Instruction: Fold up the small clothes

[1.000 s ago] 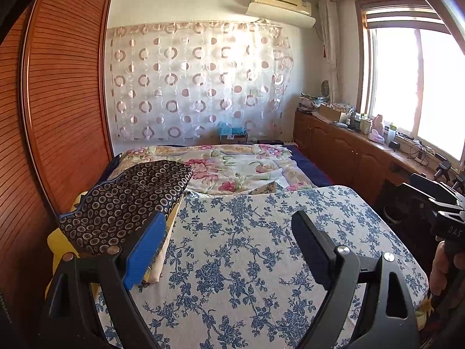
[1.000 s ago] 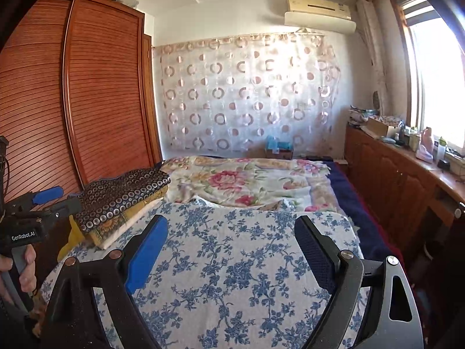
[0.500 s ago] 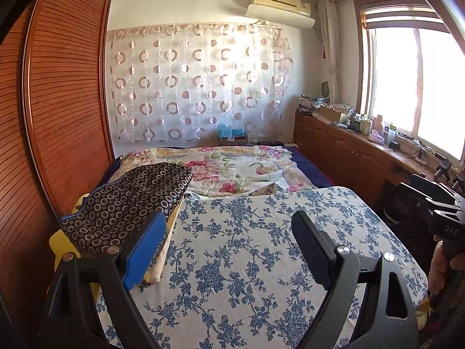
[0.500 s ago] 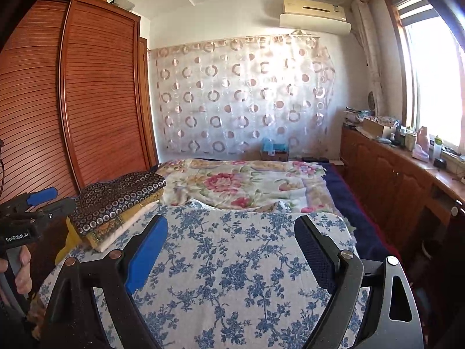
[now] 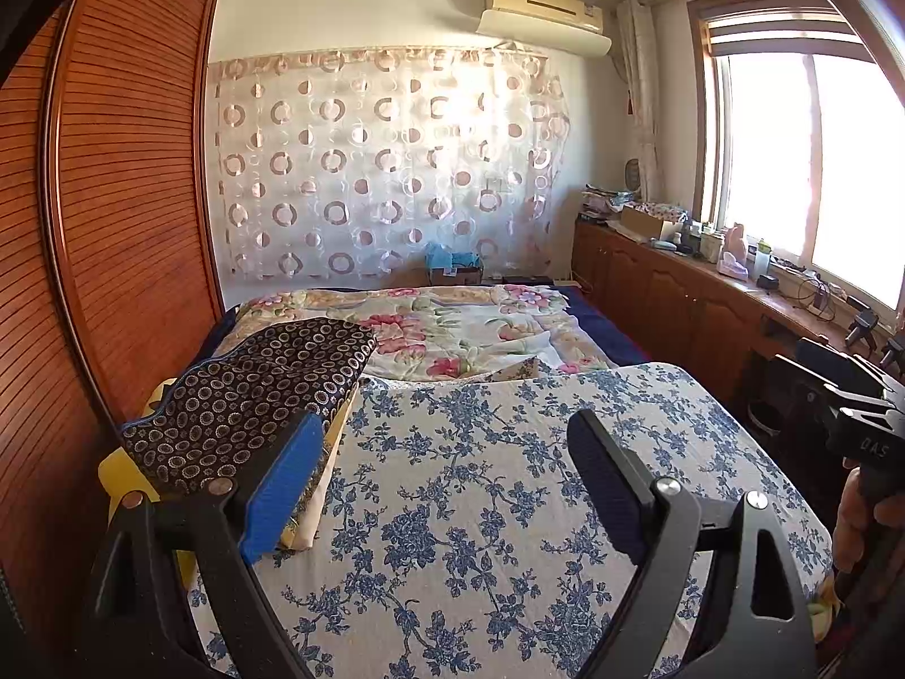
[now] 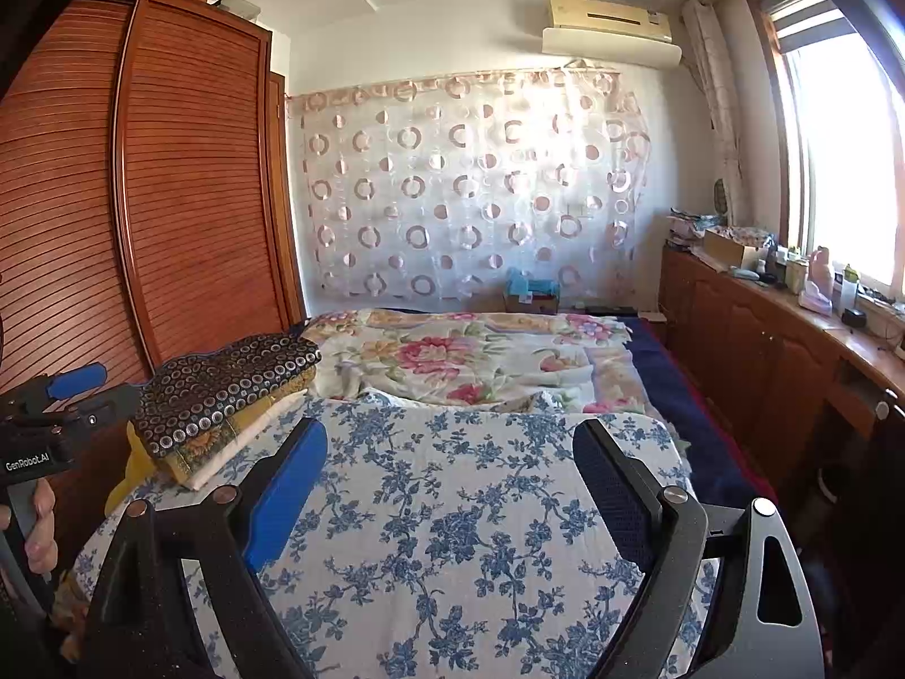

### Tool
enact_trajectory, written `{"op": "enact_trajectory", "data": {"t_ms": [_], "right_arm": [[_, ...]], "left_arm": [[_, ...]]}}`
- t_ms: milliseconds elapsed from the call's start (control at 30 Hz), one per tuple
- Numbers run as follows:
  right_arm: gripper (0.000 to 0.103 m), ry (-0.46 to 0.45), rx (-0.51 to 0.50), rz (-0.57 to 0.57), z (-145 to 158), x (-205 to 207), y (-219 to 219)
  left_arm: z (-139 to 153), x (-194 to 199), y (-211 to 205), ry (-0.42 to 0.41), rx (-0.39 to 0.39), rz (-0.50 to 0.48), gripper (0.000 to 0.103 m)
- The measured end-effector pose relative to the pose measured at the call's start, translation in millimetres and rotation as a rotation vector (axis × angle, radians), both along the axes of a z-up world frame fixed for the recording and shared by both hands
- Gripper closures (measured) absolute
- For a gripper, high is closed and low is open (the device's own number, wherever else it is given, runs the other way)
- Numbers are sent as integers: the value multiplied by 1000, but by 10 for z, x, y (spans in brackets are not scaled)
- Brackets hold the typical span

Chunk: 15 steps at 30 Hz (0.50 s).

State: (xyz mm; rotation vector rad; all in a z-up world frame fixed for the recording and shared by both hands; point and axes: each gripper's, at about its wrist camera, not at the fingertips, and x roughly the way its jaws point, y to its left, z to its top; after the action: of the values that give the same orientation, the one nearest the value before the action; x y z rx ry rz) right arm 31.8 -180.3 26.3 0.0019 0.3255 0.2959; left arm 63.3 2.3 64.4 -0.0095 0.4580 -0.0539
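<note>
Bed [image 5: 599, 328]: lengthwise toward the ring-patterned curtain [image 5: 384, 170]; floral quilt on the far half, navy edge along the cabinet side.
Blue-flowered cloth [image 5: 481, 481]: flat and smooth on the near half of the bed; bare middle between both tools; far edge meeting the quilt.
Wardrobe [image 5: 113, 198]: slatted doors close along the bed's left edge.
Folded clothes [image 5: 249, 396]: stacked at the cloth's left edge; dark ring-print piece on top, yellow layers beneath.
Left tool [image 5: 441, 486]: spread wide, nothing between the fingers, above the cloth, blue pad overlapping the stack.
Right tool [image 6: 447, 486]: spread wide, empty, over the cloth's centre.
Change from earlier frames: both tools unchanged in spread; right view slightly shifted; stack unmoved.
View differences: left view shows the right tool [image 5: 860, 430] at the cabinet side; right view shows the left tool [image 6: 51, 424] beside the stack [image 6: 226, 390], with its layered side.
</note>
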Motion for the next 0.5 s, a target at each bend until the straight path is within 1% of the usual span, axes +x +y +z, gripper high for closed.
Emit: {"op": "enact_trajectory", "data": {"t_ms": [500], "right_arm": [[13,-4,-1,11,5,27,-128]], "left_arm": [[4,-12,-15,-4,0,-1,14]]}}
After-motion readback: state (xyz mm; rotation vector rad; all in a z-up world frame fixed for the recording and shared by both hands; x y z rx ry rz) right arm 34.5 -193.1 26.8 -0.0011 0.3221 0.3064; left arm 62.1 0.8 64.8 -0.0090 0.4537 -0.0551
